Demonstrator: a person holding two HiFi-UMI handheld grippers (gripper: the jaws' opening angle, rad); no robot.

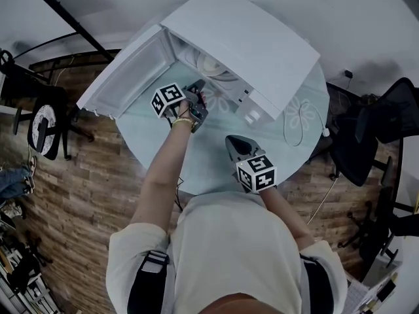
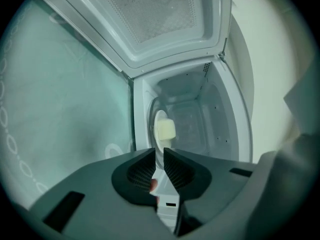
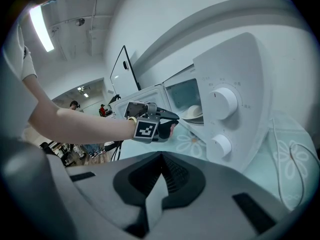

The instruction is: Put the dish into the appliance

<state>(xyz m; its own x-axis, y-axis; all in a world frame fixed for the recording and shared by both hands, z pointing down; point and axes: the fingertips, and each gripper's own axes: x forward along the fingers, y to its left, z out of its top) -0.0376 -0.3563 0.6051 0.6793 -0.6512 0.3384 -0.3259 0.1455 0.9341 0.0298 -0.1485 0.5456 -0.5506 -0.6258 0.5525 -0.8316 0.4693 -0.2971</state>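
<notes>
A white microwave (image 1: 249, 38) stands on the round pale table (image 1: 196, 169) with its door (image 1: 124, 70) swung open to the left. Inside lies a white dish (image 2: 159, 115) with a pale yellow piece of food (image 2: 166, 130) on it; the same dish (image 3: 192, 113) shows in the right gripper view. My left gripper (image 1: 198, 90) hovers just in front of the opening, its jaws a narrow gap apart with nothing between them (image 2: 159, 164). My right gripper (image 1: 234, 142) hangs back over the table's near side, shut and empty (image 3: 160, 156).
A white cable (image 1: 308, 120) loops on the table to the right of the microwave, whose two knobs (image 3: 223, 102) face my right gripper. Office chairs stand on the wood floor at the left (image 1: 46, 126) and right (image 1: 373, 129).
</notes>
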